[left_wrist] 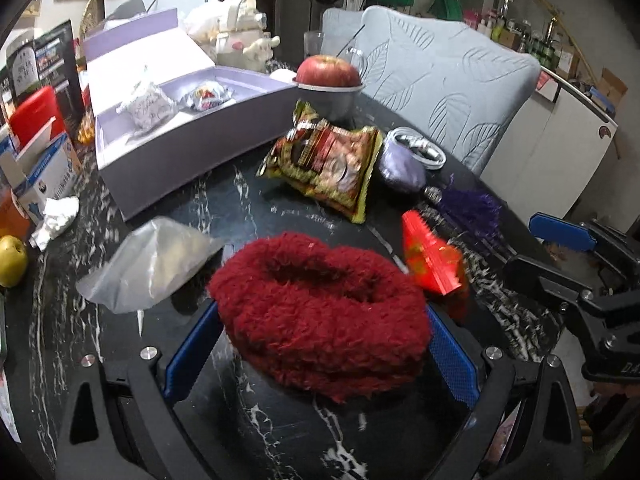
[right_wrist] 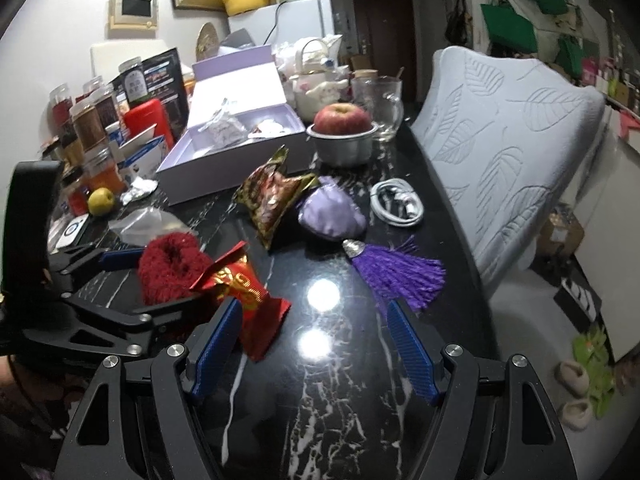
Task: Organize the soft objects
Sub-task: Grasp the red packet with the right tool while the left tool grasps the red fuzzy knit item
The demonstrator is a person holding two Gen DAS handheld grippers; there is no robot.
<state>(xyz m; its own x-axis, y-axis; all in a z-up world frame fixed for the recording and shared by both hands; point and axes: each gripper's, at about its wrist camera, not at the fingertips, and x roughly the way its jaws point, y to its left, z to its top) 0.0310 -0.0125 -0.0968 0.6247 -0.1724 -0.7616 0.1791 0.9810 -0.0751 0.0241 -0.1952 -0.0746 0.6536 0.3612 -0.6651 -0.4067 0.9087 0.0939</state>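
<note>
On the black marble desk (left_wrist: pixel 248 420), the left tool (left_wrist: pixel 320 344), spread, straddles the fluffy red knitted ring (left_wrist: pixel 320 308) without visibly pinching, so closing should be gentle and centred, while the right tool (right_wrist: pixel 316 344) hangs spread and empty beside a red foil packet (right_wrist: pixel 244 292).

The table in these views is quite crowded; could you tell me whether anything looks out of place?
Yes: a crumpled white tissue lies loose on the table beside the open blue carton, and a yellow-green fruit sits bare at the edge, while the red apple has a bowl.
</note>
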